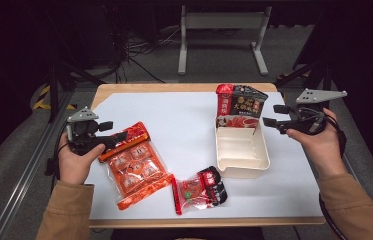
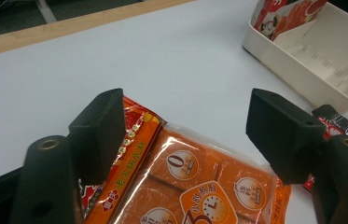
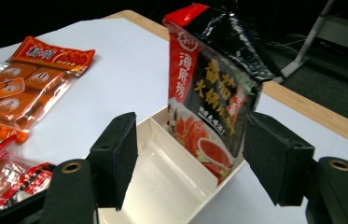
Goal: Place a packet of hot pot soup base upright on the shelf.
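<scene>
From the high view, my left gripper [image 1: 116, 131] sits at the near-left edge of the white table sheet [image 1: 184, 125], its tips touching the upper left corner of the orange sachet pack [image 1: 134, 167]. My right gripper [image 1: 270, 116] hangs past the right wall of the cream tray [image 1: 244, 159], jaws released, holding nothing. The black-and-red pouch [image 1: 239, 104] stands upright in the tray's far end, just left of my right jaws. A small red packet [image 1: 200, 190] lies between the orange pack and the tray's near corner. Bare sheet stretches wide between my two grippers.

In the left gripper view, my jaws stand wide apart with the orange sachet pack [image 2: 195, 182] between and below them; its red sealed edge runs along my left jaw, and I cannot tell whether that pad presses it. Ahead lies open sheet up to the wooden table edge [image 2: 64, 28]; the tray [image 2: 311, 65] is off beyond my right jaw.

In the right gripper view, my jaws gape, empty. The pouch [image 3: 209, 93] rises between them, farther off, leaning slightly in the tray's [image 3: 171, 182] end compartment. The tray's long compartment lies open below my left jaw.
</scene>
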